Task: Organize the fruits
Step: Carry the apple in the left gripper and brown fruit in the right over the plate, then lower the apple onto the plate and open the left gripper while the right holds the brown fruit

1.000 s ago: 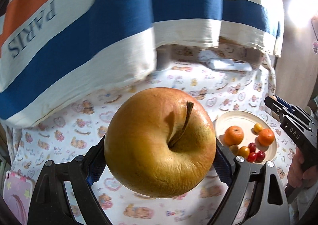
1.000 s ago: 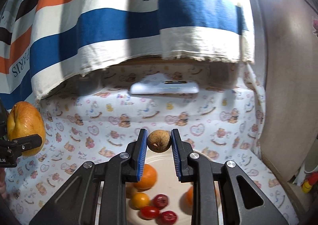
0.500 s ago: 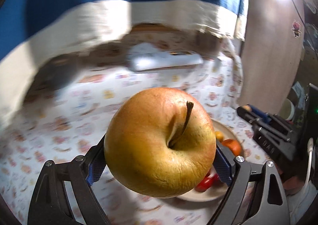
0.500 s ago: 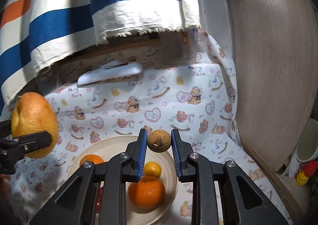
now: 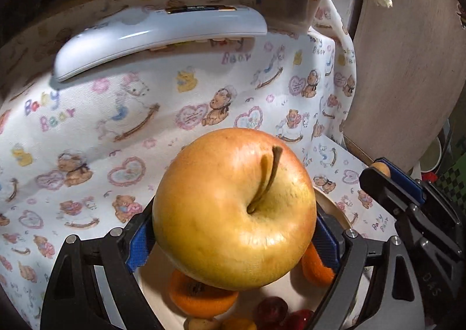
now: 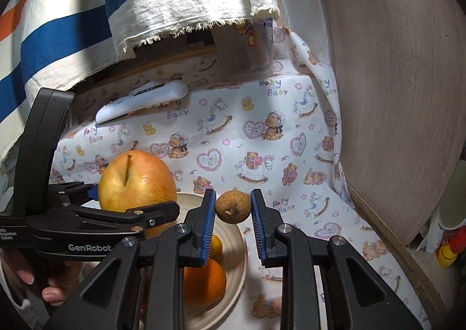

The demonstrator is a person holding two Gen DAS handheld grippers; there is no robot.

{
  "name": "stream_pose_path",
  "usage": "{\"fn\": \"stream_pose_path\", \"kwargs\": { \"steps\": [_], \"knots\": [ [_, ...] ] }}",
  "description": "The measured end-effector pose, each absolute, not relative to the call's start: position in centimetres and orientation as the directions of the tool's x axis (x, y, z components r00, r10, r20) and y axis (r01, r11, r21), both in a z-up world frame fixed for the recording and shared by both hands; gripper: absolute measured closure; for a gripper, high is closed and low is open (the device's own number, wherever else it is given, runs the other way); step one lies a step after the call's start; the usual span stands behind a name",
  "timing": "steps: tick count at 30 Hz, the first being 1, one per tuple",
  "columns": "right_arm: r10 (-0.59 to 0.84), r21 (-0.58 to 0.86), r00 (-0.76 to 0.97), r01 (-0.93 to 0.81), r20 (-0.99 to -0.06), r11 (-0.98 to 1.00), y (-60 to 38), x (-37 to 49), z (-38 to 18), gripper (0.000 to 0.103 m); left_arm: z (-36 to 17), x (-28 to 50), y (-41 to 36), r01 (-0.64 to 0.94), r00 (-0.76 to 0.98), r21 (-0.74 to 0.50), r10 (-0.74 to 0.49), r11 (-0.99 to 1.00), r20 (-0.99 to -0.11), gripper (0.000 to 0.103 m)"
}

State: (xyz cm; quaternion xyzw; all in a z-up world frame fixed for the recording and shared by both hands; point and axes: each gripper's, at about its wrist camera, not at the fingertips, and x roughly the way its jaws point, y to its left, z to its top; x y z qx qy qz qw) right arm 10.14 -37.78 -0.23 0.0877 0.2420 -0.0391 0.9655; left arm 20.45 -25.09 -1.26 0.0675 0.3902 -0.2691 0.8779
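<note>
Apple (image 5: pixel 233 210) — once left of the plate (image 6: pixel 236 254) — now above it.

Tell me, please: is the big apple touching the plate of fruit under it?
Apart. In the right wrist view the apple hangs clamped in the left gripper, above the plate; no part of it rests on the plate.
</note>
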Motion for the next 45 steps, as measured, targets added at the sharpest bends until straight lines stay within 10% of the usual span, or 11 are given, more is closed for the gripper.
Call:
{"fn": "stream_pose_path", "kwargs": {
  "steps": [25, 45],
  "knots": [
    [-0.028, 0.182, 0.88, 0.129, -0.474, 0.975, -38.2, 9.9, -0.2, 0.078, -3.4, 22.5, -26.1, 0.49, 0.457, -0.164, -0.412, 0.856, -0.788, 0.013],
    [0.147, 0.183, 0.875, -0.068, -0.462, 0.981, -33.6, 7.9, 0.4, 0.078, 5.4, 10.8, -13.4, 0.386, 0.8, 0.0, -0.334, 0.923, -0.498, 0.001]
  ]
}}
